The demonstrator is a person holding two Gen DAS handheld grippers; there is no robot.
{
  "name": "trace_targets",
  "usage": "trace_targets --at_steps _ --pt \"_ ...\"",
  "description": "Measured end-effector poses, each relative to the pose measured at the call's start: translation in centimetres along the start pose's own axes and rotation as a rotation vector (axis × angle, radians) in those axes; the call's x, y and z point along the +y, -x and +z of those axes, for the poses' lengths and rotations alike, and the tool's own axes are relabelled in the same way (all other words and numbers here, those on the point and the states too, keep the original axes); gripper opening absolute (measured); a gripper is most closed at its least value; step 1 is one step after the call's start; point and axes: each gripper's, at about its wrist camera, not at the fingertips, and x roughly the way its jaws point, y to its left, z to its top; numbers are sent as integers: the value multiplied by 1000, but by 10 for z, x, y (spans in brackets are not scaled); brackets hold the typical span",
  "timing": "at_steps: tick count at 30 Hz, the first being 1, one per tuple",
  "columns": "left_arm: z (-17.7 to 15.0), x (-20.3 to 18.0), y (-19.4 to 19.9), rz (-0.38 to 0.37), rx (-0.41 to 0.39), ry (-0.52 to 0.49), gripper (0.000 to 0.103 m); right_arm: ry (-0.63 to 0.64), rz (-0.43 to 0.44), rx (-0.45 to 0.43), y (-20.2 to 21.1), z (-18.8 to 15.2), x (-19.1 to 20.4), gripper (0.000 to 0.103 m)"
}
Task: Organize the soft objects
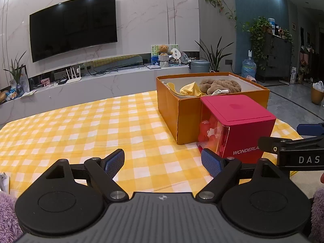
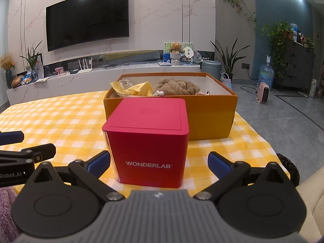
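An orange cardboard box (image 1: 188, 119) (image 2: 212, 117) stands open on the yellow checked cloth. Inside lie a brown plush toy (image 1: 220, 86) (image 2: 176, 87) and a yellow cloth (image 1: 189, 90) (image 2: 135, 90). A red WONDERLAB cube box (image 1: 239, 121) (image 2: 147, 137) stands in front of it, touching it. My left gripper (image 1: 163, 163) is open and empty, low over the cloth, left of the red box. My right gripper (image 2: 159, 163) is open, its fingers either side of the red box's front, apart from it. The right gripper's arm also shows in the left wrist view (image 1: 293, 147).
The yellow checked cloth (image 1: 81, 129) (image 2: 50, 117) covers the table. A purple fuzzy fabric (image 1: 7, 212) (image 2: 6, 208) lies at the near left edge. A TV wall and low shelf are behind. A tiled floor drops away on the right (image 2: 283, 125).
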Motion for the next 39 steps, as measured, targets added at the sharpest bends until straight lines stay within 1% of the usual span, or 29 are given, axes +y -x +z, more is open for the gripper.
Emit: trace_targets --at_steps 15,22,28,39 --pt "1 0 2 1 2 7 100 -1 -1 1 0 0 0 100" --pt "1 1 3 10 -7 9 100 0 0 1 0 0 0 100" --pt "2 1 5 4 -17 9 100 0 0 2 0 0 0 100" --pt "3 2 5 4 -7 15 100 -2 0 3 0 0 0 100"
